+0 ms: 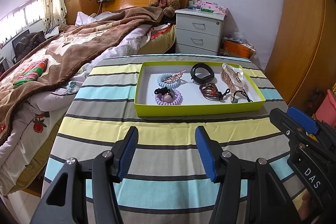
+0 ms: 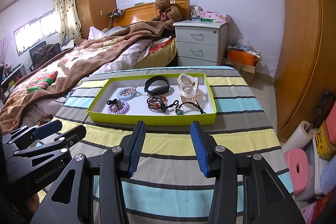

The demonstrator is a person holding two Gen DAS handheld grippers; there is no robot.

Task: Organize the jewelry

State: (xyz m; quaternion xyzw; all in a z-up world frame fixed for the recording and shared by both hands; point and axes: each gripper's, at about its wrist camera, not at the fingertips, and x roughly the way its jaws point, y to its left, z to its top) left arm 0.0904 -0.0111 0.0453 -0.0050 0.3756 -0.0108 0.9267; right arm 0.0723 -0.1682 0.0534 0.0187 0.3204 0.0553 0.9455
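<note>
Bedroom worktop [image 1: 168, 131] | both grippers, left [image 1: 167, 152] and right [image 2: 168, 148], hover with jaws released, empty | jewelry gathered in green tray [image 1: 197, 108] at 12 o'clock | sorting apparently finished or pending

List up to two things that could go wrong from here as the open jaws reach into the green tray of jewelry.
The black cord hair tie lies tangled against the beaded bracelet, so lifting one may drag the other. The light green tray sits loose on the striped cloth and could slide if nudged.
</note>
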